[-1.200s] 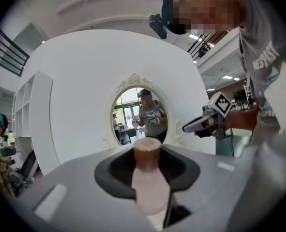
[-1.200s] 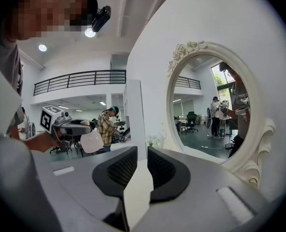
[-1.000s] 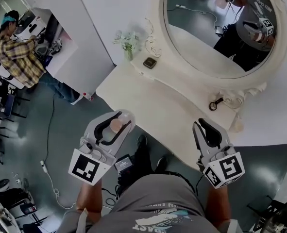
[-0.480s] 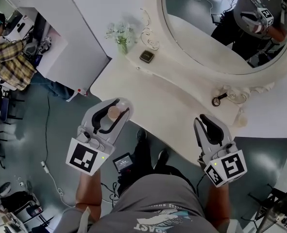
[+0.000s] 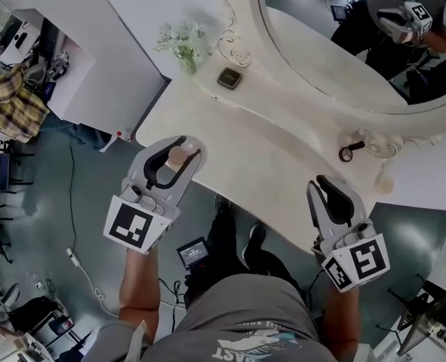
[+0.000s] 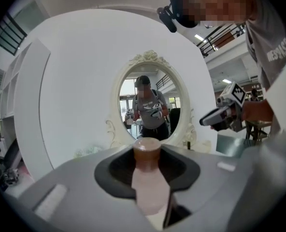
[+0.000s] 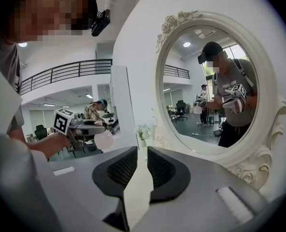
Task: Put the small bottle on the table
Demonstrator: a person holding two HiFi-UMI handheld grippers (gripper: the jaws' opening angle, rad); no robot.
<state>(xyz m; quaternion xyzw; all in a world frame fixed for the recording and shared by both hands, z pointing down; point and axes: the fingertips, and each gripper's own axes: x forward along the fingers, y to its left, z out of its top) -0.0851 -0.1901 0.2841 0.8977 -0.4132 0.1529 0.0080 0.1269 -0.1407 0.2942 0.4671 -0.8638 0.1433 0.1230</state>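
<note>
The small pink bottle (image 5: 177, 155) with a brownish cap (image 6: 147, 149) sits between the jaws of my left gripper (image 5: 176, 146), which is shut on it. The bottle hangs at the front left edge of the cream dressing table (image 5: 238, 145), above the corner. In the left gripper view the bottle (image 6: 149, 182) points toward the oval mirror. My right gripper (image 5: 333, 189) hovers at the table's front right edge. Its jaws stand almost together with nothing between them (image 7: 142, 151). From the right gripper view, the left gripper (image 7: 87, 125) and bottle (image 7: 104, 140) show at the left.
An ornate oval mirror (image 5: 343, 59) backs the table. On the table stand a small flower vase (image 5: 183, 44), a dark square box (image 5: 230, 78) and a small dark round object (image 5: 349, 153). A white cabinet (image 5: 79, 74) and a person in plaid (image 5: 7, 104) are at the left.
The left gripper with the bottle has moved forward, from over the floor to the table's front left edge. The right gripper kept its place by the front edge.
</note>
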